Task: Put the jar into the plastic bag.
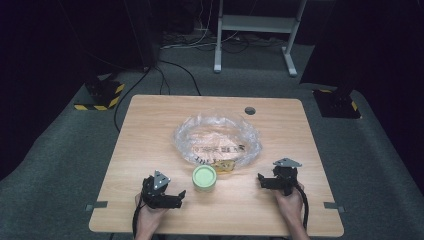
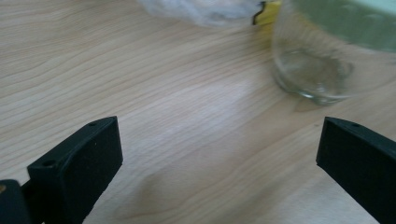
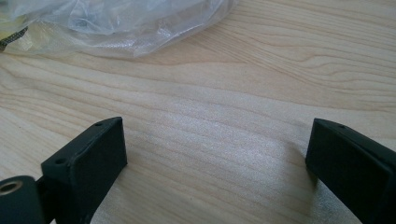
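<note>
Nearest the high camera are two hands at the table's near edge, each holding one gripper; the left gripper (image 1: 176, 196) sits just left of a single glass jar (image 1: 204, 179) with a pale green lid, and the right gripper (image 1: 264, 180) sits well to the jar's right, both resting low over the wooden table (image 1: 150, 130). In the left gripper view the two black jaws stand wide apart with only bare wood between them, released and grasping nothing; the jar (image 2: 327, 51) stands ahead and to the right, just beyond the right-hand jaw, apart from it and not between the fingers. In the right gripper view the jaws are likewise spread wide over bare wood, holding nothing; the edge of a clear plastic bag (image 3: 116, 23) lies ahead and to the left, well clear of both fingers. By count: one jar, one crumpled clear bag (image 1: 217, 137) lying behind the jar near the table's middle, two grippers, two hands. Something yellow (image 1: 225, 166) with dark print lies at the bag's near edge just behind the jar; it may be a packet inside the bag, but the plastic blurs it too much to tell. One small dark round hole (image 1: 250, 110) sits near the table's far edge.
</note>
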{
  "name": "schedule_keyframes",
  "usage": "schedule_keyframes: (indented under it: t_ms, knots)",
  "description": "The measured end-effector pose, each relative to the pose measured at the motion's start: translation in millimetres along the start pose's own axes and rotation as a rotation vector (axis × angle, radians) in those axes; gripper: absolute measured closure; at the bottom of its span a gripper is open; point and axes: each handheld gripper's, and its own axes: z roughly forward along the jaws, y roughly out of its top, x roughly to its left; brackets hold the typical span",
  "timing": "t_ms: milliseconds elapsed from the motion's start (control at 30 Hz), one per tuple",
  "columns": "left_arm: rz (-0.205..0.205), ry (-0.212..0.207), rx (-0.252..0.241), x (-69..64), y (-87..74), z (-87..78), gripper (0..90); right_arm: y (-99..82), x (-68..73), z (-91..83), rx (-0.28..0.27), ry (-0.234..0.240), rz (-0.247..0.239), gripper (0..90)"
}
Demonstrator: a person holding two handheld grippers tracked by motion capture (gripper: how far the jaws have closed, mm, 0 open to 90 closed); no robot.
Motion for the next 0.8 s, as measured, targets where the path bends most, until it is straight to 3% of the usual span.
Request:
schedule_keyframes:
  t_ms: [167, 333, 667, 800]
  knots:
    - [0.012, -0.067, -0.010, -20.1, 1.6, -0.6, 1.3, 0.0, 0.0, 0.0, 0.000, 0.000, 0.000, 4.8]
    - [0.032, -0.103, -0.010, -35.7, 4.9, 5.1, 1.9, 0.0, 0.0, 0.0, 0.000, 0.000, 0.000, 4.8]
    - [0.040, -0.145, 0.010, -54.6, 10.1, 24.4, 2.1, 0.0, 0.0, 0.0, 0.000, -0.001, -0.001, 4.8]
    - [0.036, -0.140, 0.011, -57.4, 11.9, 32.0, 2.7, 0.0, 0.0, 0.0, 0.000, -0.001, 0.000, 4.8]
